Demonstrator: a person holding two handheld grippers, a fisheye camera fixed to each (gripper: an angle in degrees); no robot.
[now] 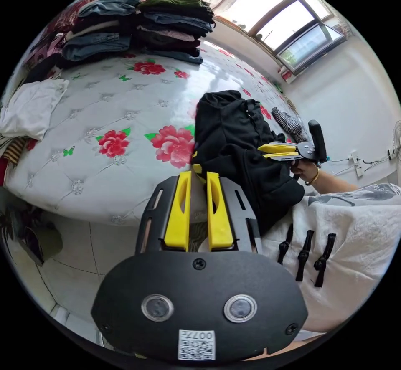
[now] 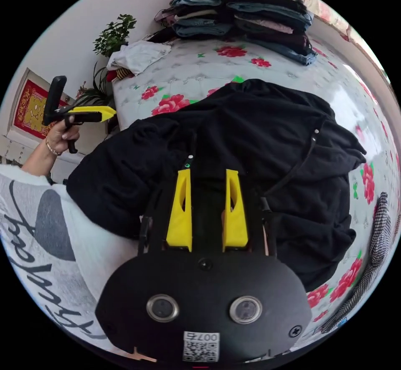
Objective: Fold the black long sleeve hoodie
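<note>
The black hoodie (image 2: 267, 136) lies bunched on the flowered bed, its near end hanging off the edge against the person's white top. In the right gripper view, my right gripper (image 2: 207, 172) has its jaws a little apart, with black hoodie cloth filling the gap and a crease running up from the tips. The same gripper (image 1: 261, 151) also appears in the left gripper view, held in a hand over the hoodie (image 1: 238, 144). My left gripper (image 1: 197, 173) sits just beside the hoodie's near edge, its jaws narrowly apart and empty. It also shows off the bed's corner (image 2: 112, 113).
Two stacks of folded clothes (image 1: 138, 23) stand at the far end of the bed (image 1: 108, 107). A white garment (image 1: 31, 107) lies at one corner and a checked cloth (image 2: 376, 236) at the side. A potted plant (image 2: 112, 36) stands by the wall; tiled floor (image 1: 83, 257) is below.
</note>
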